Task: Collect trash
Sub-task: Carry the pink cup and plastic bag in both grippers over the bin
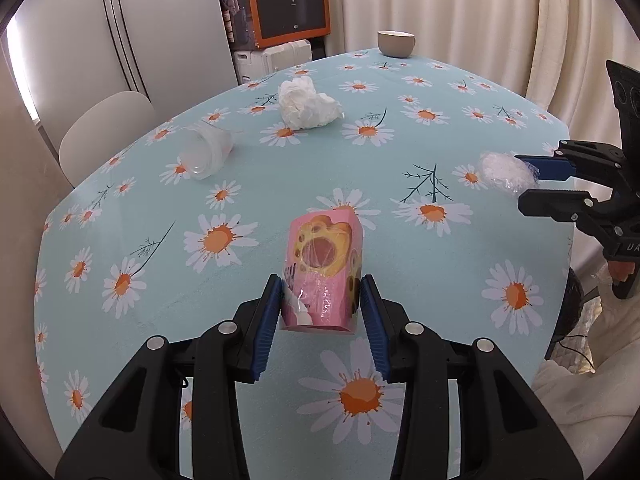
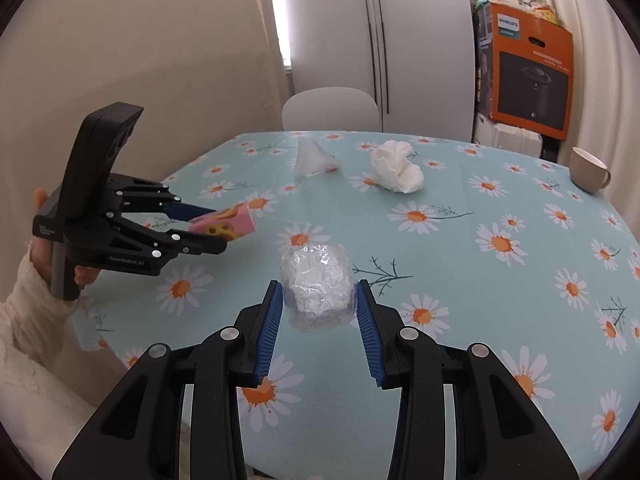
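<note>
While both grippers hang over the table (image 1: 132,208) | left gripper (image 1: 322,292) clamps pink wrapper (image 1: 322,276) | right gripper (image 2: 318,298) clamps plastic wad (image 2: 316,280) | tissue (image 1: 308,106) at 12 o'clock, cup (image 1: 206,152) at 10

Table (image 1: 280,420) centre lies open; a tipped plastic cup (image 1: 206,152) and crumpled tissue (image 1: 308,106) crowd the far side.

Two wrist fisheye views look steeply down along their own fingers, close above the daisy-print table (image 1: 400,92), sharing its far half and crumpled tissue (image 2: 396,172).
</note>
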Tool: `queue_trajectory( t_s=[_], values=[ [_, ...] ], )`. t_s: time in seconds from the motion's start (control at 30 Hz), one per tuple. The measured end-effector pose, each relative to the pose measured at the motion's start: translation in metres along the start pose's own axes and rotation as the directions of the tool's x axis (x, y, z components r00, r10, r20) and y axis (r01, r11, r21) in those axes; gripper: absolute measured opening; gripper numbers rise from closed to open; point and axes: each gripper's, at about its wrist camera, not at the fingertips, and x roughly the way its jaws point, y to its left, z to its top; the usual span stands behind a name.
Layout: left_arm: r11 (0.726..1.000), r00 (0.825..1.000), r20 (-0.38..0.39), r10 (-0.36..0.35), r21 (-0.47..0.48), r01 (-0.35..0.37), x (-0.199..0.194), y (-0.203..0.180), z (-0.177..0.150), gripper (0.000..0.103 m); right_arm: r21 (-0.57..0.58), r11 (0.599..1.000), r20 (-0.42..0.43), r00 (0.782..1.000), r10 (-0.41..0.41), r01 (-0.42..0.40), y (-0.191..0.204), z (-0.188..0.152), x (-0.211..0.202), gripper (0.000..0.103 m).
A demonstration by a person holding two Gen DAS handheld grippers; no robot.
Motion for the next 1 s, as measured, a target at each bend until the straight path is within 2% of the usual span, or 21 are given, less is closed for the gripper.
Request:
queue_trajectory(
  t_s=[0.13,0.33,0.63,0.7,0.83,1.0],
  values=[
    [0.997,0.998,0.010,-0.070,0.024,0.069,-0.006,-0.018,-0.007,0.041,-0.001,0.998,0.020,0.998,-0.063,0.063,-0.002,-0.012,-0.015,0.035],
    [0.989,0.991,0.046,-0.128,0.087,0.123,-0.011,-0.050,-0.009,0.041,0.054,0.990,0.030,0.990,-0.135,0.133,-0.020,-0.025,-0.035,0.035],
    [0.954,0.962,0.096,-0.255,0.185,0.234,-0.011,-0.100,0.007,0.042,0.087,0.963,0.039,0.965,-0.259,0.255,-0.034,-0.044,-0.080,0.035],
    [0.941,0.951,0.094,-0.295,0.204,0.272,-0.009,-0.111,0.010,0.042,0.087,0.953,0.034,0.955,-0.294,0.290,-0.036,-0.050,-0.092,0.035],
    [0.916,0.940,0.082,-0.332,0.266,0.300,-0.003,-0.138,0.014,0.042,0.073,0.925,0.006,0.927,-0.374,0.373,-0.042,-0.065,-0.115,0.035],
    [0.872,0.920,0.040,-0.391,0.335,0.356,0.007,-0.172,0.018,0.042,0.105,0.870,-0.034,0.876,-0.481,0.482,-0.054,-0.088,-0.153,0.035]
  ],
)
